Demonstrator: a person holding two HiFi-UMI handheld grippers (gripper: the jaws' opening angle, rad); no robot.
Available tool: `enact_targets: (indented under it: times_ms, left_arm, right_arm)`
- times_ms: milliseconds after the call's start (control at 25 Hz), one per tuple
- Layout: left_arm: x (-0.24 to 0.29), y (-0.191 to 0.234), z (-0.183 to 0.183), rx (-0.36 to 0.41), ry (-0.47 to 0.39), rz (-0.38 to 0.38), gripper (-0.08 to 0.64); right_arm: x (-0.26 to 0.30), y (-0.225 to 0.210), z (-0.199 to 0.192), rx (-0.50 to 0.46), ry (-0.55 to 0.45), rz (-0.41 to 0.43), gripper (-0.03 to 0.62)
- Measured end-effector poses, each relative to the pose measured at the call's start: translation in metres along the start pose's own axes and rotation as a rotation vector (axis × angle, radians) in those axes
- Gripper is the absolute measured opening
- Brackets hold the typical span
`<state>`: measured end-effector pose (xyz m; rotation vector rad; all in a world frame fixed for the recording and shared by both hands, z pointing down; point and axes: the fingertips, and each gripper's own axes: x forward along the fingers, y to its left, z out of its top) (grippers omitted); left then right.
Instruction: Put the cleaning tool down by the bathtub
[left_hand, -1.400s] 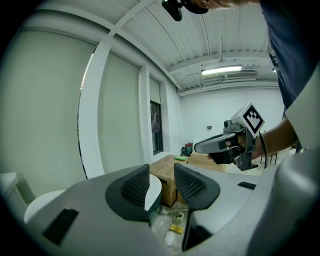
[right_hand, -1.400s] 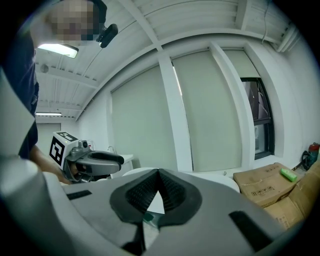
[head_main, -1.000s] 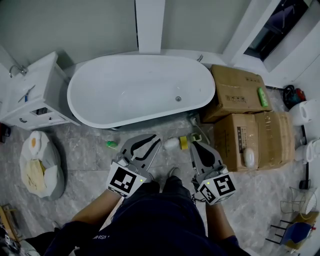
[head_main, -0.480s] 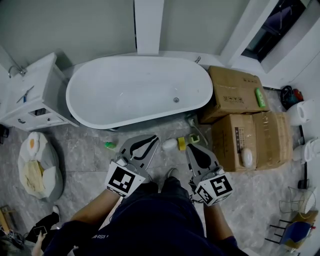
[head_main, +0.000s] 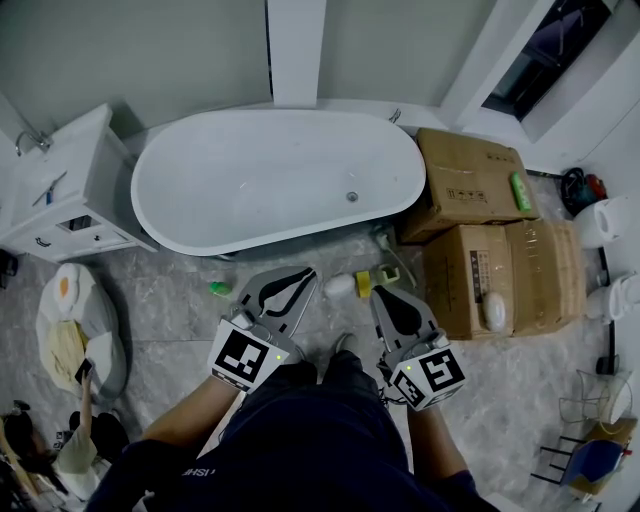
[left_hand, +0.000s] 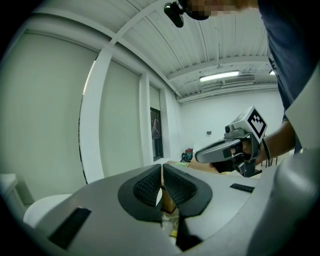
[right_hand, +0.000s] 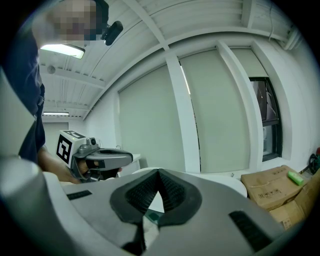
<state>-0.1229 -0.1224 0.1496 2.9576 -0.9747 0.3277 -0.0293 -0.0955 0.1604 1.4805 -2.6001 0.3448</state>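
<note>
Bright, even light came from a ceiling strip lamp (left_hand: 220, 76); the bathtub (head_main: 250, 185) cast a soft shadow. Both gripper views were bowed, with dark corners.

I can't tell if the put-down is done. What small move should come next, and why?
Probably just draw both back: the left gripper and right gripper are shut on nothing, and a white and yellow thing already lies on the floor beside the bathtub.

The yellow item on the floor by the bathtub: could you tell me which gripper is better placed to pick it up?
Probably the right gripper: its shut tips appear nearest the yellow item, while the left gripper lies beyond the white item.
</note>
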Motion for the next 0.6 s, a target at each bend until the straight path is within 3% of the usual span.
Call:
enact_targets:
  times_ms: [600]
  left_arm:
    - [0.0027, 0.0046, -0.0086, -0.019, 0.008, 0.007, 0.038]
  right_arm:
    - [0.0071, 0.0019, -0.0082, 0.003, 0.025, 0.002, 0.003]
